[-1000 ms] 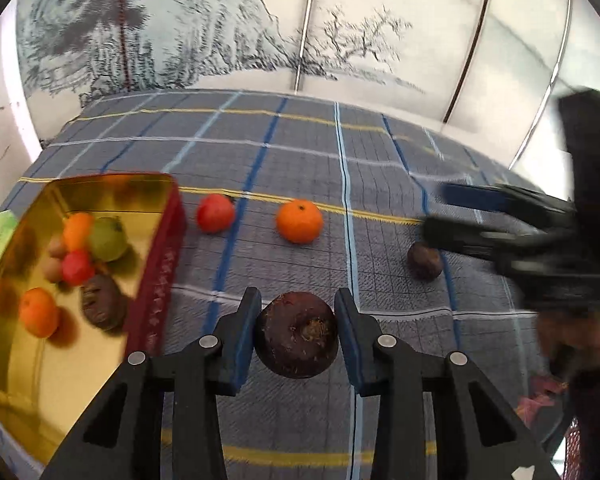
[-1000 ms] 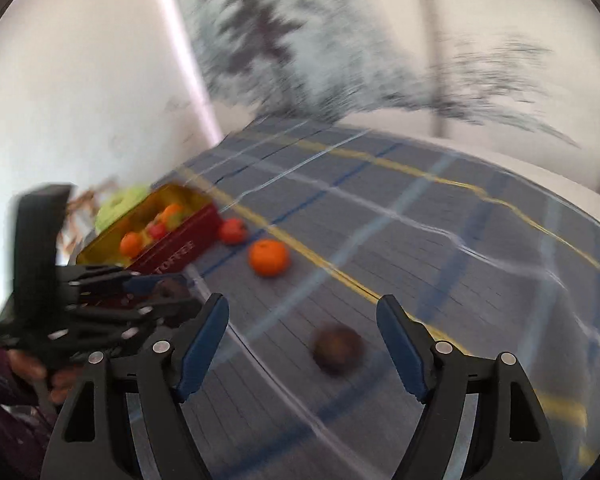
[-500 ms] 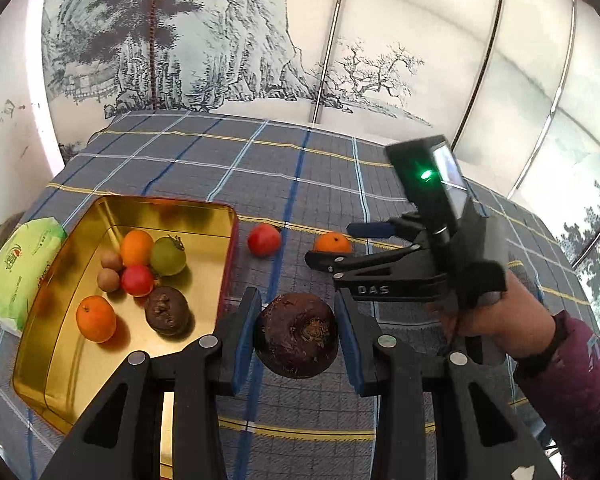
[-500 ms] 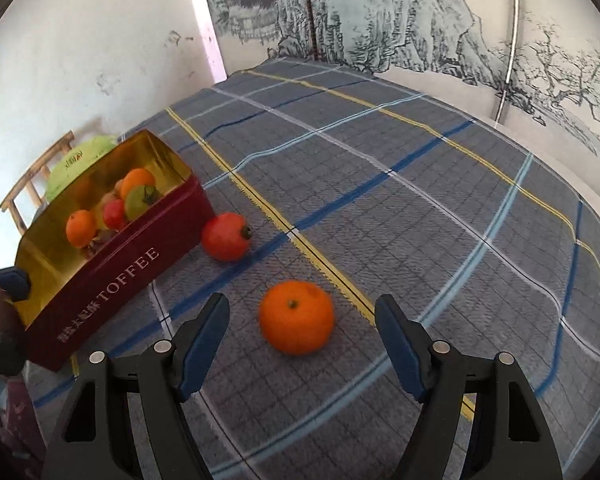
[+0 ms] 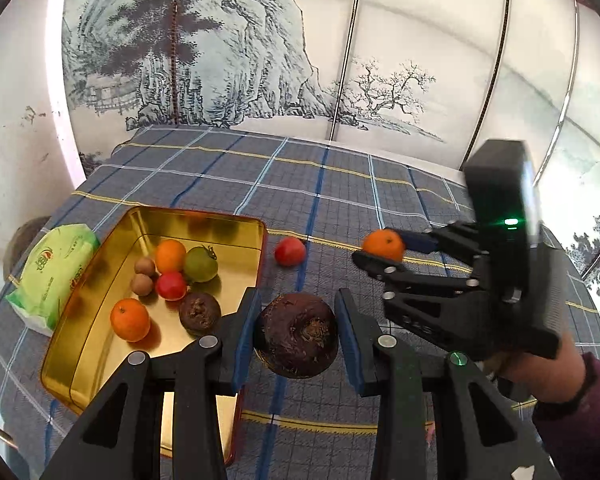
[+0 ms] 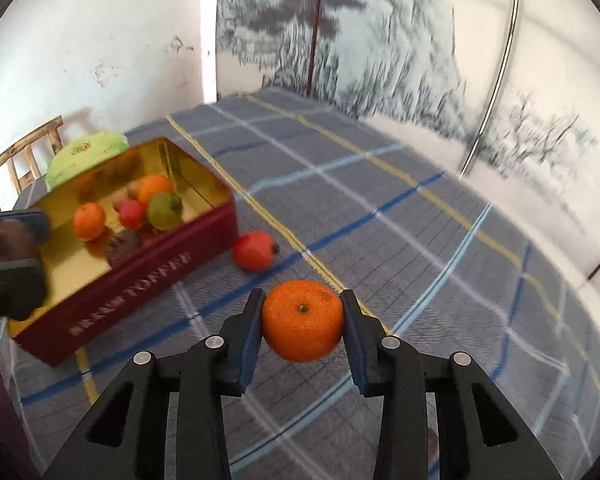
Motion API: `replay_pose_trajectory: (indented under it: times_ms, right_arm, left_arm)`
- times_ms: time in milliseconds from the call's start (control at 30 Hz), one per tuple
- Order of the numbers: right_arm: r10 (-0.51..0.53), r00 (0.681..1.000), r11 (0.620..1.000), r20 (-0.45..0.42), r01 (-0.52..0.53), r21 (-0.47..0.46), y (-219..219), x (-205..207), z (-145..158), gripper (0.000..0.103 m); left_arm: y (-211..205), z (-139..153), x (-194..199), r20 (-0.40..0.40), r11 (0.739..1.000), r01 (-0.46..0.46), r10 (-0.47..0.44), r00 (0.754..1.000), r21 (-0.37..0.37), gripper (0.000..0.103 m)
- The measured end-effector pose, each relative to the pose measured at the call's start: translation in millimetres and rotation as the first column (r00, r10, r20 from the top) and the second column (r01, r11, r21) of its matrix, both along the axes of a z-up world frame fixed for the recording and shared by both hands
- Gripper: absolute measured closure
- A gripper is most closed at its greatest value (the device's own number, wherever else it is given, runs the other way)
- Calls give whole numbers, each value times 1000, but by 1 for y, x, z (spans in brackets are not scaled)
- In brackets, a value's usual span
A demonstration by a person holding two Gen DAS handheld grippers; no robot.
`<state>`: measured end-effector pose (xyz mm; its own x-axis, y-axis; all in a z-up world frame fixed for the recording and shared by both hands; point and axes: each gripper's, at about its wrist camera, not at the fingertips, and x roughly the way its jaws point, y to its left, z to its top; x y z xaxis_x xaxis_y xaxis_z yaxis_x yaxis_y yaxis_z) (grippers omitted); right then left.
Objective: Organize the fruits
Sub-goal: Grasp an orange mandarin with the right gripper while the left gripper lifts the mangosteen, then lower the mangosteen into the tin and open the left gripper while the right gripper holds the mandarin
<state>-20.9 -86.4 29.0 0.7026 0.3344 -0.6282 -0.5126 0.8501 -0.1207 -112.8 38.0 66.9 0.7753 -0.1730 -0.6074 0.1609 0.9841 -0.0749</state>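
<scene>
Blue-grey plaid cloth [image 5: 324, 184] with yellow and white lines covers the table, and behind it runs a wall panel painted with ink mountains and bare trees [image 5: 260, 60].

Closest in the left wrist view, the left gripper [image 5: 298, 338] has its blue-padded tongs pinching a dark purple-brown round fruit with a rough stem scar [image 5: 299, 336], held just beside the near right corner of the open gold-lined tin box with dark red outer walls [image 5: 236, 222].

Inside that box sit a small orange mandarin [image 5: 130, 319], a smaller dark brown fruit [image 5: 199, 313], a red tomato-like fruit [image 5: 171, 285], two tan round longan-like fruits [image 5: 143, 276], a green tomato [image 5: 200, 264] and a second orange [image 5: 170, 255].

Over to the right, the right gripper [image 6: 302, 326] is clamped on a bright orange mandarin with a green stem dot [image 6: 302, 320], pads pressed to both sides. From the left camera that same fruit [image 5: 383, 244] shows between the black tongs, with the person's right hand [image 5: 540, 364] in a purple sleeve behind.

Further out on the cloth, a loose red round fruit [image 6: 255, 256] lies near the box's red wall, apart from it.

Beyond the box's far-left side rests a pale green soft pack of tissues [image 5: 54, 268], and a wooden chair back [image 6: 18, 160] stands against the white plaster wall.
</scene>
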Motion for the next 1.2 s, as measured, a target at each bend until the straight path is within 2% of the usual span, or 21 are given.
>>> replay_pose_trajectory:
  times_ms: [267, 567, 933, 1200]
  right_arm:
    - [-26, 993, 999, 117, 30, -34, 7, -37, 36, 64]
    - [-62, 977, 998, 204, 66, -14, 6, -56, 60, 64]
    - [-96, 970, 995, 223, 88, 49, 2, -65, 76, 64]
    - [-100, 967, 994, 235, 89, 56, 7, -69, 78, 64]
  left_arm:
    - [2, 6, -14, 28, 1000, -11, 11, 1000, 11, 69]
    - [13, 8, -19, 37, 999, -36, 36, 999, -1, 69]
    - [27, 3, -17, 23, 998, -66, 66, 998, -19, 69]
    - [31, 0, -15, 13, 997, -80, 80, 997, -20, 69]
